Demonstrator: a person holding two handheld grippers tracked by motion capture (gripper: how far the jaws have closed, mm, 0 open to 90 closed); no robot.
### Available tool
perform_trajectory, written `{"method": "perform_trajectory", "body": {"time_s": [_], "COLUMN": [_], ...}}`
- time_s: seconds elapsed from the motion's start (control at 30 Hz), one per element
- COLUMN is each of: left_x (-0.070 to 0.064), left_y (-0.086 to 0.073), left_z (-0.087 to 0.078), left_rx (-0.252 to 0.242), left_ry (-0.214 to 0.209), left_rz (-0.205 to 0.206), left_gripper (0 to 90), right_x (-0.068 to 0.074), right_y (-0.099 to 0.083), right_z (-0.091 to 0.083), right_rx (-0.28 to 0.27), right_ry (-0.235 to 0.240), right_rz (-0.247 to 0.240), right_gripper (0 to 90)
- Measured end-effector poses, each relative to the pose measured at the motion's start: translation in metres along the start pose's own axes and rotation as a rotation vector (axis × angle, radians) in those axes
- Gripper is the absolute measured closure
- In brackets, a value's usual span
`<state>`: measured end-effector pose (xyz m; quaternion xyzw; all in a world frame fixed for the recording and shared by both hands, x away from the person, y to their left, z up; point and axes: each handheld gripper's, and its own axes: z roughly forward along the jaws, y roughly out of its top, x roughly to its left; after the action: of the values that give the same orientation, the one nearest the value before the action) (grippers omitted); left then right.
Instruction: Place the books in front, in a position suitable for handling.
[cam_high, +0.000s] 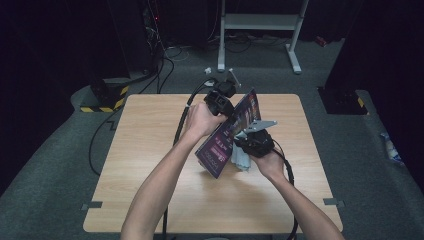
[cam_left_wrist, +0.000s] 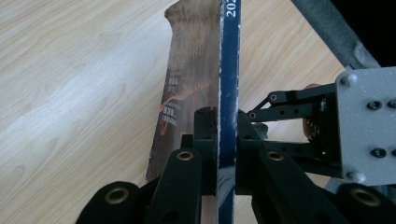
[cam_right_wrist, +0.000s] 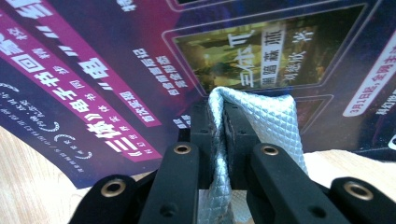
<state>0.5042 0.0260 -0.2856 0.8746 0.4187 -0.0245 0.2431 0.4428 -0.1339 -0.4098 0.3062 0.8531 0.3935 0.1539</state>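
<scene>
A magazine (cam_high: 231, 134) with a dark purple and pink cover stands tilted above the middle of the wooden table (cam_high: 150, 150). My left gripper (cam_high: 223, 104) is shut on its far upper edge; in the left gripper view the jaws clamp the blue spine (cam_left_wrist: 229, 84) at the gripper (cam_left_wrist: 227, 135). My right gripper (cam_high: 246, 145) is shut on a pale blue quilted cloth (cam_high: 241, 159) and holds it against the magazine cover (cam_right_wrist: 140, 60). In the right gripper view the cloth (cam_right_wrist: 261, 121) folds over the jaw tips of the gripper (cam_right_wrist: 220, 126).
Black cables (cam_high: 182, 120) trail from both grippers across the table and off its edges. A white metal stand (cam_high: 260, 30) and dark equipment sit on the grey floor beyond the table's far edge.
</scene>
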Motion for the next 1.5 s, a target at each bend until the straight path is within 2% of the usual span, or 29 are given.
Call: {"method": "perform_trajectory", "body": {"time_s": [0.13, 0.33, 0.43, 0.57, 0.6, 0.67, 0.73, 0.83, 0.9, 0.93, 1.0, 1.17, 1.23, 1.3, 1.33, 1.43, 1.5], "left_x": [-0.001, -0.001, 0.000, 0.001, 0.002, 0.002, 0.003, 0.003, 0.005, 0.005, 0.005, 0.005, 0.005, 0.004, 0.003, 0.002, 0.001], "left_y": [0.002, 0.002, 0.001, 0.001, 0.000, -0.001, -0.002, -0.004, -0.005, -0.006, -0.006, -0.009, -0.010, -0.011, -0.012, -0.013, -0.014], "left_z": [0.000, -0.001, -0.003, -0.005, -0.006, -0.006, -0.006, -0.006, -0.005, -0.005, -0.004, -0.005, -0.005, -0.004, -0.004, -0.004, -0.003], "left_rx": [-0.008, -0.013, -0.021, -0.024, -0.024, -0.022, -0.014, -0.001, -0.002, -0.004, 0.007, 0.014, 0.018, 0.026, 0.030, 0.034, 0.044], "left_ry": [0.001, -0.003, -0.006, -0.013, -0.012, -0.021, -0.022, -0.019, -0.023, -0.025, -0.029, -0.034, -0.042, -0.047, -0.047, -0.056, -0.057], "left_rz": [0.006, -0.007, -0.012, -0.013, -0.011, -0.019, -0.016, -0.006, -0.012, -0.018, -0.017, -0.004, -0.003, 0.001, 0.007, 0.017, 0.019], "left_gripper": [83.3, 83.3, 83.4, 83.4, 83.3, 83.3, 83.4, 83.4, 83.3, 83.3, 83.4, 83.4, 83.4, 83.4, 83.4, 83.4, 83.4], "right_x": [0.017, 0.060, 0.077, 0.092, 0.094, 0.094, 0.086, 0.069, 0.055, 0.046, 0.035, 0.003, -0.011, -0.021, -0.026, -0.040, -0.047], "right_y": [-0.002, -0.007, -0.008, -0.007, -0.007, -0.007, -0.007, -0.006, -0.006, -0.007, -0.008, -0.008, -0.008, -0.009, -0.009, -0.011, -0.015], "right_z": [0.001, 0.009, 0.011, 0.014, 0.015, 0.015, 0.016, 0.015, 0.014, 0.013, 0.012, 0.007, 0.002, 0.000, -0.001, -0.005, -0.005], "right_rx": [-0.001, 0.015, 0.023, 0.026, 0.030, 0.034, 0.029, 0.026, 0.032, 0.028, 0.019, 0.012, 0.002, 0.004, 0.002, -0.012, 0.000], "right_ry": [0.033, 0.130, 0.173, 0.209, 0.210, 0.208, 0.195, 0.150, 0.118, 0.108, 0.084, -0.025, -0.066, -0.105, -0.120, -0.146, -0.157], "right_rz": [-0.050, -0.164, -0.205, -0.245, -0.261, -0.260, -0.249, -0.198, -0.156, -0.120, -0.087, -0.025, 0.017, 0.032, 0.054, 0.095, 0.120], "right_gripper": [84.2, 84.2, 84.2, 84.2, 84.2, 84.2, 84.2, 84.2, 84.2, 84.2, 84.2, 84.2, 84.2, 84.2, 84.2, 84.2, 84.2]}}
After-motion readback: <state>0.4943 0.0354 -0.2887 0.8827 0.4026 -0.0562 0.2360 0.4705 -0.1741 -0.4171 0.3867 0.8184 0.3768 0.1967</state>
